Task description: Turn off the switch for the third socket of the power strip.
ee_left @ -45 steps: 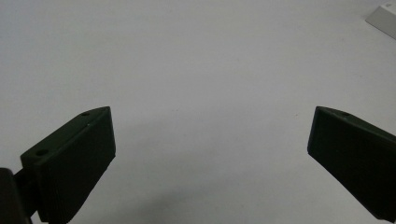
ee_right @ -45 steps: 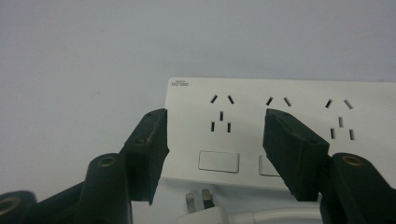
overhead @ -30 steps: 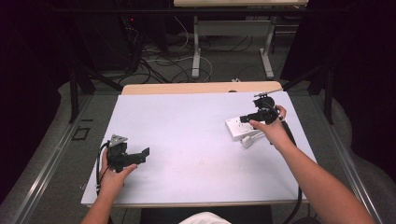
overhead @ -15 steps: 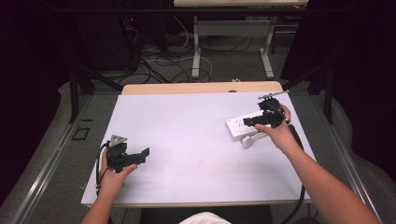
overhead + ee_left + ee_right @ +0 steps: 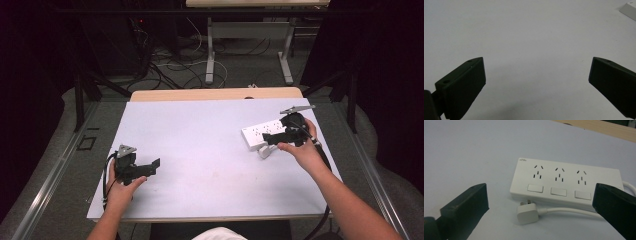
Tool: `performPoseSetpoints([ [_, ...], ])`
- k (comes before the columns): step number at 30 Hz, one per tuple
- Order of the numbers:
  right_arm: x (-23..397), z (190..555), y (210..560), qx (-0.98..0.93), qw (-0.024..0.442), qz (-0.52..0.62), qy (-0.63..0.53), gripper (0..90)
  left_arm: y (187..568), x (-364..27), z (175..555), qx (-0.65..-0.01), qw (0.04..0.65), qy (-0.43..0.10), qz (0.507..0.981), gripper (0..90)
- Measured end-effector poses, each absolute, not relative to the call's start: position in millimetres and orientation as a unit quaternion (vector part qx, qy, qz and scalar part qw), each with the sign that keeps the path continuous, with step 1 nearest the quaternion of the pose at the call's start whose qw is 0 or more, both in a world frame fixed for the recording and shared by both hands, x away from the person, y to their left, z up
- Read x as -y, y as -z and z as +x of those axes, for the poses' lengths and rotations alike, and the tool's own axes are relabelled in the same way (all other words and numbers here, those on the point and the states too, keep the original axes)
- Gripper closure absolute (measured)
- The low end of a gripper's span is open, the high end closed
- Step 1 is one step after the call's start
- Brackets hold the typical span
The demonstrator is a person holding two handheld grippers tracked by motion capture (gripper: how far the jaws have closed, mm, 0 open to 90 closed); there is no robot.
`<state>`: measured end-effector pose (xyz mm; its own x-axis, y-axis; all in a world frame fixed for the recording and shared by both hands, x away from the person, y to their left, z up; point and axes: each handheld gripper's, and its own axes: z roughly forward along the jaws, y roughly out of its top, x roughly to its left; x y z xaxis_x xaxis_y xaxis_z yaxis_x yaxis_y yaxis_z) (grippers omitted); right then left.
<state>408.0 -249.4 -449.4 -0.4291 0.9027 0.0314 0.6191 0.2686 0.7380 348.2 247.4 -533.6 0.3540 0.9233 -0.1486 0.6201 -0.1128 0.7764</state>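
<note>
So the power strip (image 5: 565, 182) is lying flat, sockets up, on the far right part of the white surface (image 5: 200, 150), with its plug (image 5: 527, 213) just in front of it and the cord (image 5: 569, 211) running along its near long edge. I'd guess it's a light, rigid plastic box, smooth and a bit slippery on the faces, so squeezing across the short width near the middle seems the safest hold. The cord is the floppy part and will probably drag or swing the plug around if the strip gets lifted. The right tool (image 5: 541, 202) has just been opening; its jaws stand wide with nothing gripped, the strip and plug lying ahead between them. The left tool (image 5: 536, 75) sits well apart at the near left, also wide open and holding nothing.
</note>
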Motion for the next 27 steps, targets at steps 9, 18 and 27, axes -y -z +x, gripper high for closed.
performPoseSetpoints([
  [9,258,390,455,-0.762,0.212,0.494,-0.361,0.0,534,-248,348,-0.535,0.4,-0.194,0.719,0.9],
  [18,271,378,466,-0.748,0.215,0.504,-0.375,0.0,534,-248,347,-0.533,0.397,-0.193,0.722,0.9],
  [27,281,363,483,-0.735,0.228,0.513,-0.381,0.0,534,-248,347,-0.535,0.397,-0.194,0.72,0.9],
])
